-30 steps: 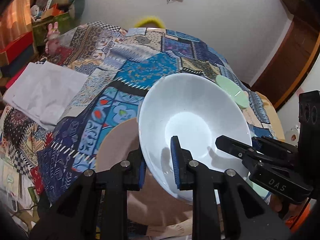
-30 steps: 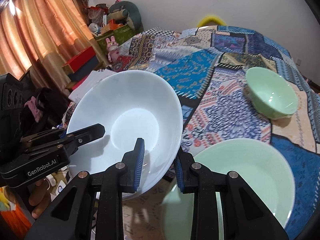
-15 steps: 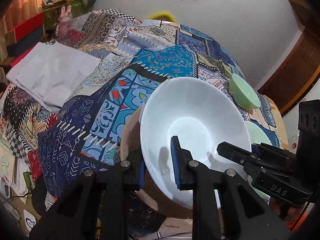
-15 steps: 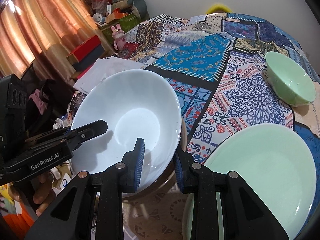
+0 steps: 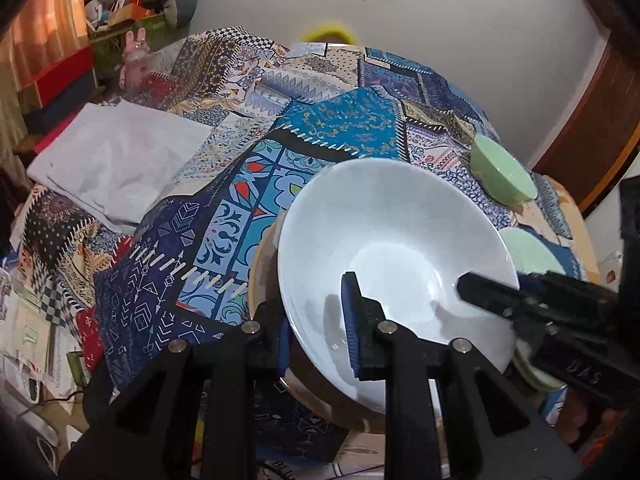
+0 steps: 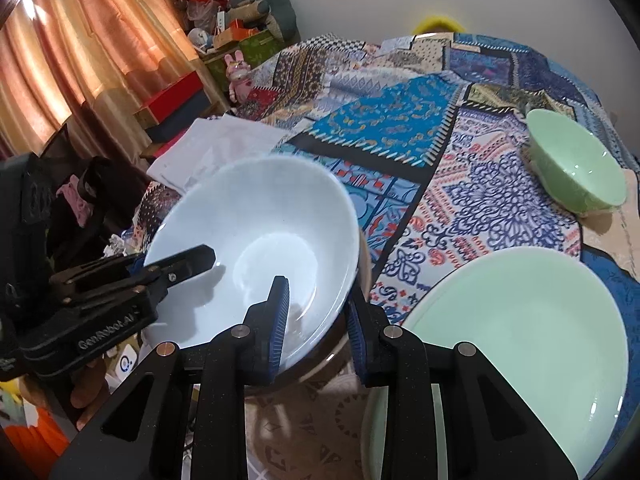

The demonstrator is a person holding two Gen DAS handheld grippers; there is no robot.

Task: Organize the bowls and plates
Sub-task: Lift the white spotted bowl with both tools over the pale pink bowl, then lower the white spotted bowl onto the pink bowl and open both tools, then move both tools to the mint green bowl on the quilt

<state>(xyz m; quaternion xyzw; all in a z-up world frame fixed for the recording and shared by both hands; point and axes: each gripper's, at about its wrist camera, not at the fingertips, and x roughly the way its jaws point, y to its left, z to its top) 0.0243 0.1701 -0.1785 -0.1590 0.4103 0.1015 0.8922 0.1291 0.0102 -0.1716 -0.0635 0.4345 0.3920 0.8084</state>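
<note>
We have both tools, left [image 5: 316,330] and right [image 6: 316,320], clamped on opposite rims of the white bowl [image 5: 394,276], held tilted just above a brown dish [image 5: 264,276] on the patterned cloth [image 6: 480,184]. Judging by this, we are mid-placement: next we level it, settle it, then release.

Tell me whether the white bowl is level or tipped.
Tipped. The white bowl slants, its rim higher on the far side, pinched by both grippers above a brown dish.
</note>
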